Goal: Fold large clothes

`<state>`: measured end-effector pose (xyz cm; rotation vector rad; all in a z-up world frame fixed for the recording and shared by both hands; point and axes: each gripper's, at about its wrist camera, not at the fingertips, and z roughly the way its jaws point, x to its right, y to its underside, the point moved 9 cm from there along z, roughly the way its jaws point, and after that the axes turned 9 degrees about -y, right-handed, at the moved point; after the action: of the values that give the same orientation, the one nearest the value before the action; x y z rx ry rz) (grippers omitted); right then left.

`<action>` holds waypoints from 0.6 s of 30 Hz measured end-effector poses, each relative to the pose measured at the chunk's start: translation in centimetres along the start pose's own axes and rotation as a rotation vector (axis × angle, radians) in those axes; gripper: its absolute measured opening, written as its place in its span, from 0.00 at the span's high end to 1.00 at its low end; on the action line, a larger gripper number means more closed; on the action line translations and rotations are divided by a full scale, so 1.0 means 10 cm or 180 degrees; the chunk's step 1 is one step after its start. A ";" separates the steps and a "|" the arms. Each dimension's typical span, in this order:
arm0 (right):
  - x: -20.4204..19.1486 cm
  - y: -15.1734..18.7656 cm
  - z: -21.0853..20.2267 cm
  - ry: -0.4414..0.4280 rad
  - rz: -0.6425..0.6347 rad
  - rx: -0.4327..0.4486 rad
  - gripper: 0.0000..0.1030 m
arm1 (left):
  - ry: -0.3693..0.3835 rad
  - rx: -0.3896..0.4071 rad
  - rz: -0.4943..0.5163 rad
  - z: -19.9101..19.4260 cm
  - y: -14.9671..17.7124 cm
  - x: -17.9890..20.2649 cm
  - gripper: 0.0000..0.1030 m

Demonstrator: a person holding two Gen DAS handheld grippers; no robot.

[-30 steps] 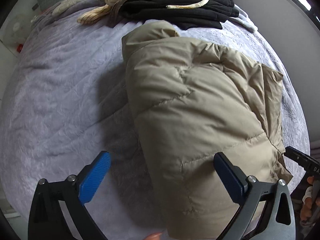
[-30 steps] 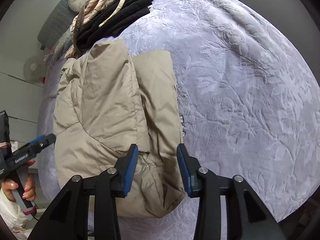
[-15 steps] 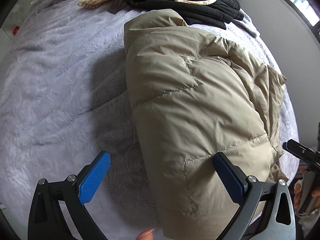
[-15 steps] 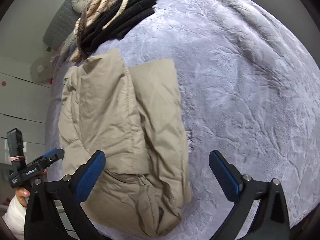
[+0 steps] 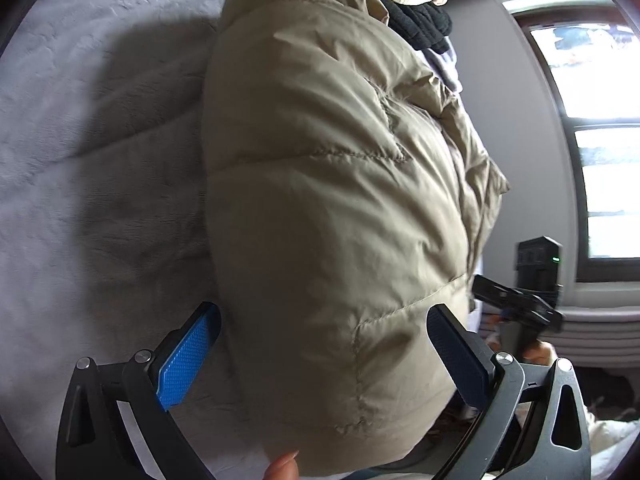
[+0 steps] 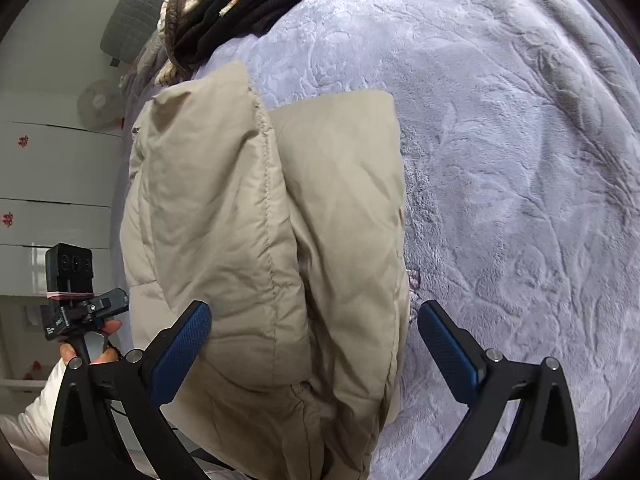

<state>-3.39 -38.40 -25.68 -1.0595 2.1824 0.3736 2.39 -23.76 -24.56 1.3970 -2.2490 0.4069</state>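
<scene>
A beige puffer jacket (image 5: 332, 200) lies folded lengthwise on the lavender bed blanket (image 5: 80, 160). My left gripper (image 5: 322, 356) is open, low over the jacket's near end; its lit blue pad (image 5: 188, 354) stands just off the jacket's left edge, the other pad over the fabric. In the right wrist view the jacket (image 6: 240, 220) shows a folded-over flap on top. My right gripper (image 6: 314, 352) is open wide and straddles the jacket's near right part, pads clear of the cloth. Each view shows the other gripper at the jacket's far side: the right one (image 5: 520, 304), the left one (image 6: 80, 304).
A pile of black and cream clothes (image 6: 240, 4) lies at the bed's far end, just past the jacket. The blanket (image 6: 520, 160) spreads bare to the jacket's right. A window (image 5: 592, 120) and wall stand beyond one side, white drawers (image 6: 48, 200) and a fan (image 6: 98, 102) beyond the other.
My right gripper's jaws have spread from half shut to wide open. Both grippers have dropped closer to the jacket's near end, and the left one has swung so the window shows.
</scene>
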 end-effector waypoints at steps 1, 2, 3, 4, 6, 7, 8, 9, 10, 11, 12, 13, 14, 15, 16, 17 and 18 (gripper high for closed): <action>0.02 -0.02 0.03 -0.0033 0.0022 -0.0032 0.00 | 0.0044 -0.0009 0.0029 0.04 -0.01 0.03 0.00; 0.04 -0.04 0.07 -0.0077 0.0041 -0.0057 0.00 | 0.0034 -0.0010 0.0054 0.06 -0.02 0.04 0.00; 0.06 -0.07 0.10 -0.0127 0.0059 -0.0087 0.00 | 0.0013 -0.0013 0.0083 0.09 -0.04 0.04 0.00; 0.08 -0.09 0.13 -0.0162 0.0073 -0.0110 0.00 | -0.0001 -0.0023 0.0111 0.13 -0.05 0.04 0.00; 0.12 -0.14 0.20 -0.0241 0.0093 -0.0154 0.00 | 0.0021 -0.0056 0.0118 0.21 -0.08 0.01 0.00; 0.13 -0.17 0.24 -0.0283 0.0098 -0.0184 0.00 | 0.0049 -0.0077 0.0107 0.24 -0.10 0.01 0.00; 0.14 -0.19 0.29 -0.0344 0.0099 -0.0226 0.00 | 0.0085 -0.0096 0.0094 0.28 -0.12 -0.01 0.00; 0.15 -0.21 0.32 -0.0387 0.0097 -0.0250 0.00 | 0.0121 -0.0113 0.0081 0.32 -0.14 -0.02 0.00; 0.16 -0.24 0.37 -0.0449 0.0099 -0.0281 0.00 | 0.0159 -0.0124 0.0068 0.35 -0.15 -0.03 0.00; 0.16 -0.26 0.40 -0.0490 0.0105 -0.0302 0.00 | 0.0190 -0.0132 0.0054 0.37 -0.16 -0.04 0.00; 0.17 -0.28 0.44 -0.0534 0.0114 -0.0316 0.00 | 0.0231 -0.0144 0.0027 0.39 -0.17 -0.05 0.00; 0.16 -0.31 0.47 -0.0584 0.0125 -0.0322 0.00 | 0.0256 -0.0153 0.0008 0.41 -0.16 -0.07 0.00; 0.15 -0.33 0.50 -0.0649 0.0133 -0.0329 0.00 | 0.0293 -0.0167 -0.0027 0.43 -0.16 -0.07 0.00; 0.13 -0.35 0.52 -0.0710 0.0135 -0.0337 0.00 | 0.0320 -0.0176 -0.0046 0.44 -0.17 -0.07 0.00; 0.11 -0.37 0.54 -0.0768 0.0133 -0.0349 0.00 | 0.0342 -0.0180 -0.0061 0.46 -0.18 -0.06 0.00; 0.08 -0.38 0.57 -0.0825 0.0124 -0.0364 0.00 | 0.0355 -0.0176 -0.0072 0.47 -0.16 -0.05 0.00; 0.05 -0.40 0.60 -0.0865 0.0117 -0.0379 0.00 | 0.0358 -0.0165 -0.0082 0.48 -0.16 -0.04 0.00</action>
<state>2.23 -38.14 -30.30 -0.9707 1.9585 0.6333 2.93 -26.45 -28.90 1.3415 -2.1343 0.4055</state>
